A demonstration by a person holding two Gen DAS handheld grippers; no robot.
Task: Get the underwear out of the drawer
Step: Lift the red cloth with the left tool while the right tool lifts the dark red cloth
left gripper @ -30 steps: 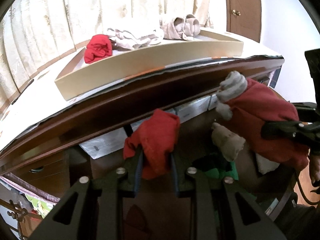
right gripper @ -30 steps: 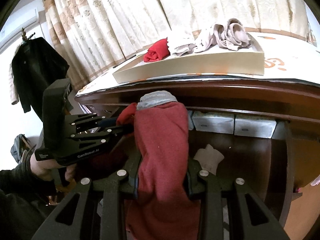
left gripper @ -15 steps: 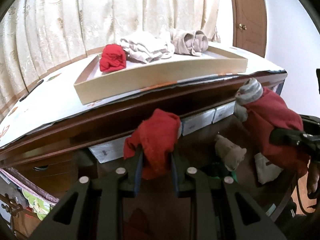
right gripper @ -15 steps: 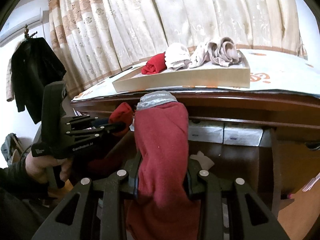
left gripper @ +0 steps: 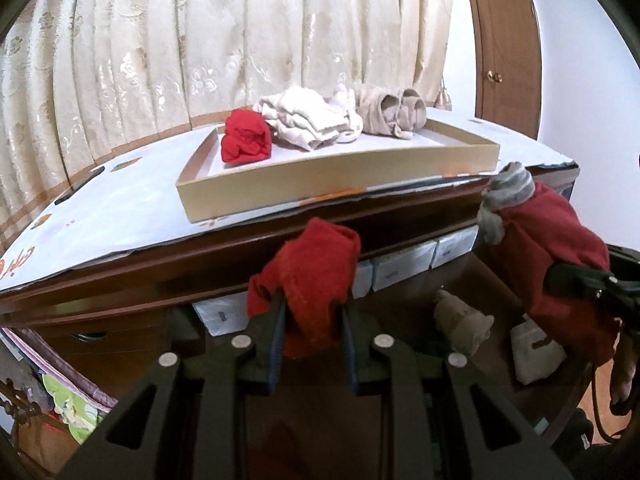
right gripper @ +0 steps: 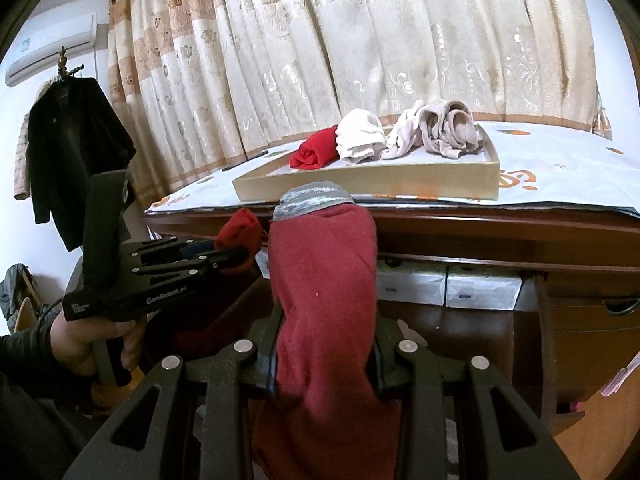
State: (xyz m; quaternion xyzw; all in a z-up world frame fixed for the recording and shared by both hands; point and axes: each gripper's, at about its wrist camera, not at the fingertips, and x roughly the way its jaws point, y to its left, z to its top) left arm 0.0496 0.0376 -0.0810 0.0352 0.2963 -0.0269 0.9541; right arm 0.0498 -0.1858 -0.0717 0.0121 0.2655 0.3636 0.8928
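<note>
We see a cream patterned curtain [right gripper: 360, 48] behind a dark wooden dresser [right gripper: 480, 232] with a white printed cover [right gripper: 560, 168]. On it stands a shallow cardboard tray [left gripper: 320, 180] with rolled clothes. Below, the drawer [left gripper: 460, 280] is open. The left gripper [left gripper: 312, 320], marked "GenRobot.AI", pinches a small red underwear [left gripper: 316, 272]; the right gripper [right gripper: 324, 344] clamps a dark red underwear [right gripper: 324, 280] with grey waistband, both above the drawer
</note>
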